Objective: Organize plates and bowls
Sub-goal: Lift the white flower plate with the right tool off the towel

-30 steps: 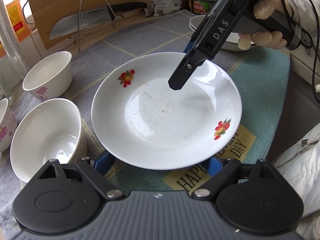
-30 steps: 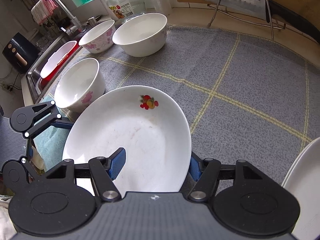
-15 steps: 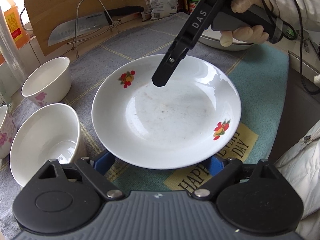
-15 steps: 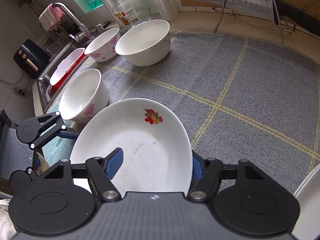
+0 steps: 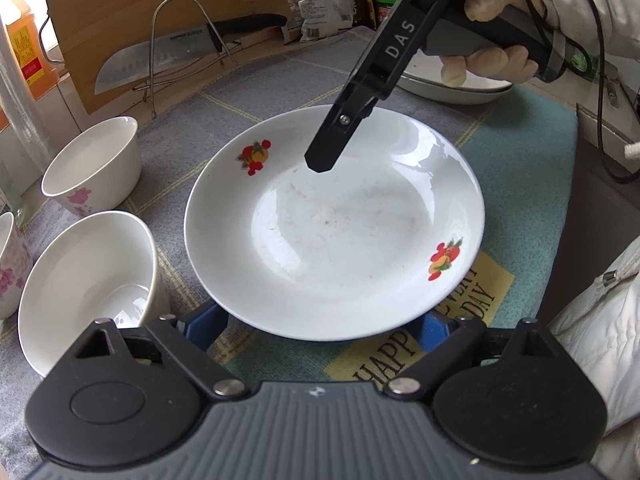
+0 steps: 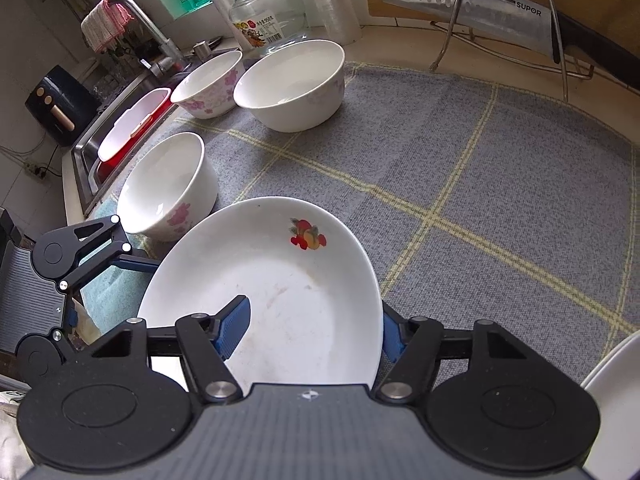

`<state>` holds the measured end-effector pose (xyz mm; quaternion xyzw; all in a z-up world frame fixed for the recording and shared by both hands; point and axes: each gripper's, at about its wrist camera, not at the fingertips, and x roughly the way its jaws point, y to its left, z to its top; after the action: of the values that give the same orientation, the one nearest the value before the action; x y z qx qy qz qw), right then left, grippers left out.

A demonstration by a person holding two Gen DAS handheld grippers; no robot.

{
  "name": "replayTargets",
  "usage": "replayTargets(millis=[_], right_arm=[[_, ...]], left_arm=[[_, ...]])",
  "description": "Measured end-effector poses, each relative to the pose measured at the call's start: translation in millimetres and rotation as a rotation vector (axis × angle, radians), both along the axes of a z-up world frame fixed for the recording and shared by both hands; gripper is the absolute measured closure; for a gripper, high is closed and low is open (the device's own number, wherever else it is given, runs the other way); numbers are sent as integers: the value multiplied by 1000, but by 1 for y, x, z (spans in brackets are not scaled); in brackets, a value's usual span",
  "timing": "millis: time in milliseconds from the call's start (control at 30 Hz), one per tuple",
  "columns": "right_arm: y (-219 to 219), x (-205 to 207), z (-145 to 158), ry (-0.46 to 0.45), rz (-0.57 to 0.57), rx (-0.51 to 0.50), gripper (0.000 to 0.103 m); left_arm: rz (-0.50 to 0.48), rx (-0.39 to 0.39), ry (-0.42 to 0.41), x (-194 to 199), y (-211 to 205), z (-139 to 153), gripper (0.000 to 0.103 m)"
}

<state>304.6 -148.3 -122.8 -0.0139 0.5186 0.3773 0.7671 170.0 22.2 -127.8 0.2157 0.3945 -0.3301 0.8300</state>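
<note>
A white plate with fruit prints [image 5: 336, 232] lies on the mat, also in the right wrist view [image 6: 280, 292]. My right gripper [image 6: 316, 328] is open astride its far rim, one blue finger [image 6: 234, 326] over the plate, the other outside and below the rim. In the left wrist view it reaches in from the upper right [image 5: 320, 164]. My left gripper [image 5: 320, 328] is open at the plate's near edge, its blue fingers [image 5: 204, 324] under the rim. Three bowls stand to the left: [image 5: 84, 280], [image 5: 94, 164], [image 5: 10, 264].
More white plates are stacked at the back right [image 5: 452, 84]. A knife on a wire rack [image 5: 160, 56] leans on a cutting board. A sink with a red tub [image 6: 132, 128] and a glass jar [image 6: 264, 24] lie beyond the bowls.
My right gripper has slid further in over the plate, toward its middle. The plate and my left gripper have barely moved.
</note>
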Motion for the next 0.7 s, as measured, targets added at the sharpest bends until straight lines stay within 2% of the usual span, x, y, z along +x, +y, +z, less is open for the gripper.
replayTargets(millis=[700], right_arm=[[-18, -11, 25, -61, -40, -1, 31]], left_arm=[[-57, 3, -30, 2, -8, 30, 8]])
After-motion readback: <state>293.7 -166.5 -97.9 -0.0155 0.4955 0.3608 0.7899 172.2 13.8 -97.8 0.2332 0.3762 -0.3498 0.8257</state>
